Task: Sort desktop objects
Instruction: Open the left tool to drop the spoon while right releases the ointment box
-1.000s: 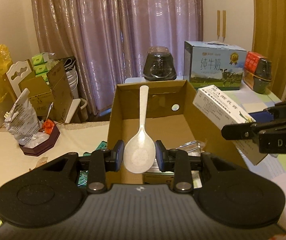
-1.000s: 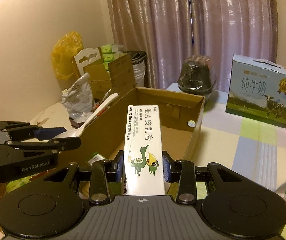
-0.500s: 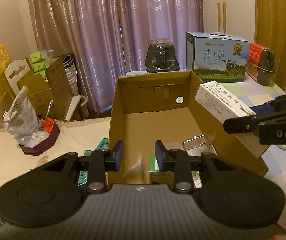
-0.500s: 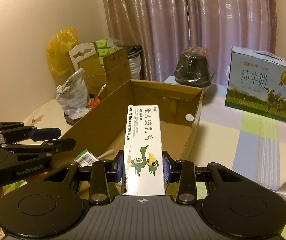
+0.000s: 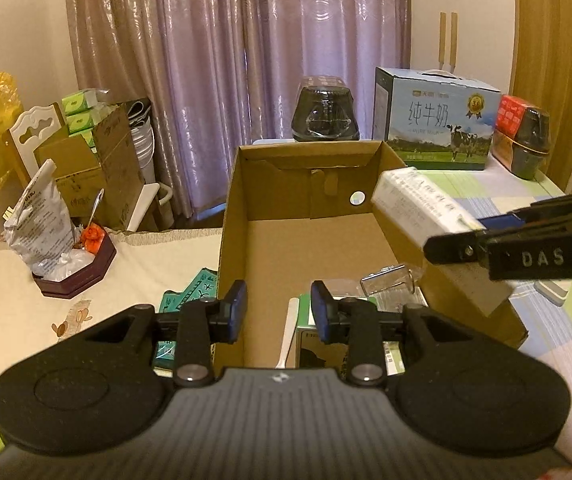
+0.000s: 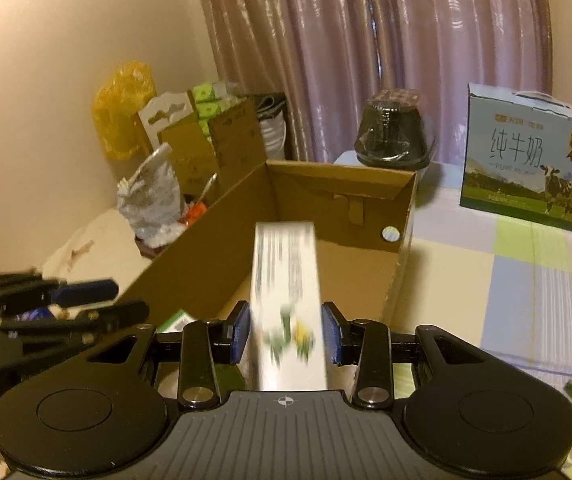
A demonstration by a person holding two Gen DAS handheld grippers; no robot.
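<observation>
- Claw of the left hand (image 5: 279, 314) stood narrow and empty, its pads apart, poised over the near end of the cardboard box (image 5: 230, 220).
- Just beyond its pads, a white spoon handle (image 5: 288, 332) lay inside the box at the near end, beside a green-edged packet (image 5: 306, 320), with a clear plastic piece (image 5: 386, 284) toward 2 o'clock of them.
- Right claw (image 6: 286, 334) had just been opening; the white carton (image 6: 286, 280) was between its pads, motion-blurred, with a thin gap showing on the 9 o'clock side, so the pads no longer seemed to press it.
- That carton pointed toward 12 o'clock over the open box, its far end above the bare box floor.
- In the left wrist view, the right claw and its carton reached in from 3 o'clock, over the box's right wall.
- A teal packet (image 5: 202, 288) lay on the tabletop (image 5: 146, 252) outside the box wall, at 9 o'clock of the left claw.
- Farther toward 10 o'clock sat a dark red tray (image 5: 74, 280) with a crumpled bag (image 5: 42, 220).
- Beyond the box, at 12 o'clock, stood a dark jar (image 5: 324, 114); at 1 o'clock, a milk case (image 5: 434, 120).
</observation>
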